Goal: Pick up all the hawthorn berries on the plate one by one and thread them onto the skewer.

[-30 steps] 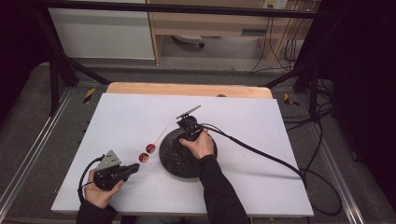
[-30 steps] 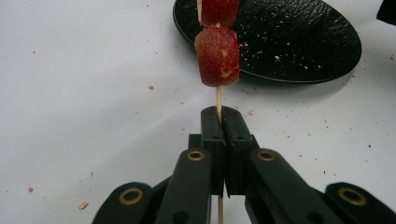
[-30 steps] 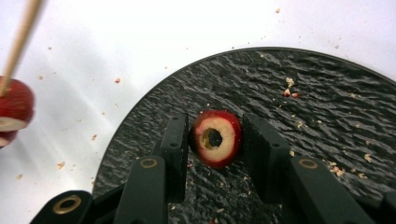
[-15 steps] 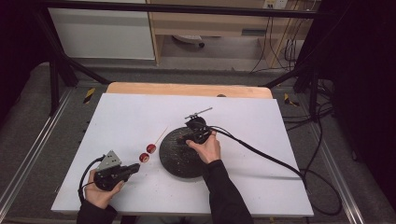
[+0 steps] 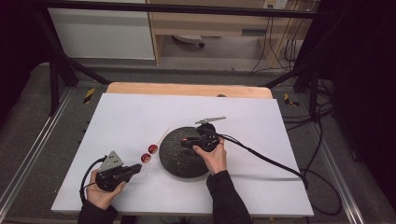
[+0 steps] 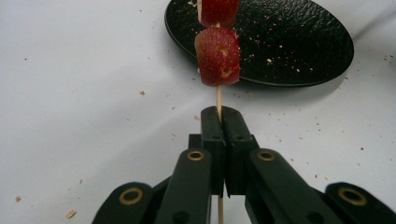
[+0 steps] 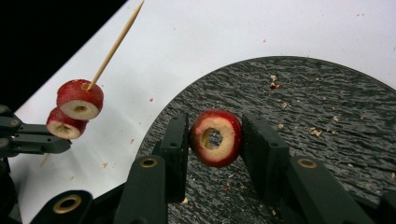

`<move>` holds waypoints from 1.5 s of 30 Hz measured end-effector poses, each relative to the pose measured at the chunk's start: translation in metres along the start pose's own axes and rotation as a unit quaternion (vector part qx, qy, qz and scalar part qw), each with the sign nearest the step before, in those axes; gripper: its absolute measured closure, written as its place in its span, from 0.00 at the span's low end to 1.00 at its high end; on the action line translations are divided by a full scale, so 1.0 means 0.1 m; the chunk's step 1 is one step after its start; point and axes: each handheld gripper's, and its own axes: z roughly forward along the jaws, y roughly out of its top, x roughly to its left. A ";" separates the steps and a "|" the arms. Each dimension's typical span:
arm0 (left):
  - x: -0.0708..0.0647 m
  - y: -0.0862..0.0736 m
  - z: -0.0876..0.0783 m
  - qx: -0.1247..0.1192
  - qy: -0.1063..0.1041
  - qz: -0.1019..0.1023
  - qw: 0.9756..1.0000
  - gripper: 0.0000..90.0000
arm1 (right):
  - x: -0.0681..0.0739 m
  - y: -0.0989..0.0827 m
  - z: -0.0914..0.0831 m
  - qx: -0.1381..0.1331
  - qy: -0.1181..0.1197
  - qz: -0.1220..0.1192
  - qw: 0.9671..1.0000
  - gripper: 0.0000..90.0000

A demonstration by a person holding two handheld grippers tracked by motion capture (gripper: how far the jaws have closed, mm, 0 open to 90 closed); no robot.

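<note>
My left gripper (image 5: 136, 168) (image 6: 221, 116) rests near the table's front left, shut on the lower end of a thin wooden skewer (image 5: 161, 138) (image 6: 218, 97). Two red fruit slices (image 5: 149, 153) (image 6: 218, 56) are threaded on the skewer, whose bare tip points toward the far right. My right gripper (image 5: 185, 140) (image 7: 215, 138) hovers over the black round plate (image 5: 180, 161) (image 7: 308, 107), pointing left, and is shut on a red fruit ring (image 7: 215, 138) with a cored hole. In the right gripper view the skewer (image 7: 114, 46) and its slices (image 7: 79, 99) stand to the left.
The white table top (image 5: 261, 186) ends in a wooden strip (image 5: 187, 89) at the far side. Black cables (image 5: 266, 161) trail from the right gripper across the right half. Crumbs (image 7: 317, 132) dot the plate and the table around it.
My right hand has shifted right across the plate and its gripper has swung from pointing away to pointing left toward the skewer. The left gripper and skewer have stayed put.
</note>
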 end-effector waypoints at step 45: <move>-0.29 0.05 0.15 -0.034 -0.004 0.000 0.999 0.98 | -0.01 -0.46 -0.18 -0.295 0.047 0.102 0.949 0.71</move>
